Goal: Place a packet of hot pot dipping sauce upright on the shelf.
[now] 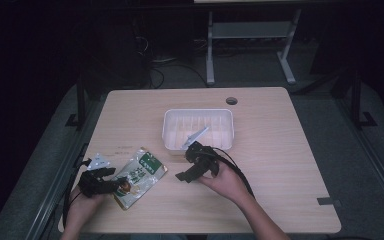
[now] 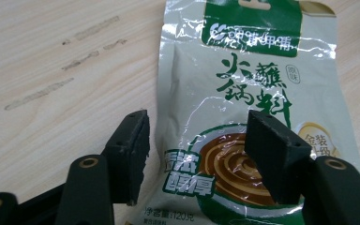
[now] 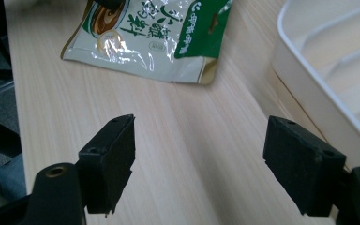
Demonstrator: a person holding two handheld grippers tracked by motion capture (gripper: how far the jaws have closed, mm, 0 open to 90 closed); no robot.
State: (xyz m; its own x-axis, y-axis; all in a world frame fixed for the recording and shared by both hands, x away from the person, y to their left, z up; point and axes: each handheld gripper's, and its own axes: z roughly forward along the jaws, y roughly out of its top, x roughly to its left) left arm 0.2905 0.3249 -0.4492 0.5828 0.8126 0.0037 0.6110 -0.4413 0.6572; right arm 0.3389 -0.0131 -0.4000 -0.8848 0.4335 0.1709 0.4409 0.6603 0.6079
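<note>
fingers [image 2: 126, 154] of my left gripper [image 2: 201, 159] spread over sauce pouch [image 2: 243, 93] near counter's front left edge; right gripper [image 3: 199, 164] also apart. pouch looks light, slick, floppy; i'd pinch its flat edge.

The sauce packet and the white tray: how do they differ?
The sauce packet is a flat, shiny green-and-silver pouch with print, while the white tray is plain, rigid and walled. The packet lies under the left tool; the tray sits beside the right tool. Both rest on the table.

Glossy crinkled foil pouch [image 2: 243, 93] between left gripper [image 2: 206, 154] jaws; matt rough black pads [image 3: 110, 161]; pale wood-grain table [image 3: 178, 154]; smooth white plastic tray [image 3: 328, 79] beside right jaw.
</note>
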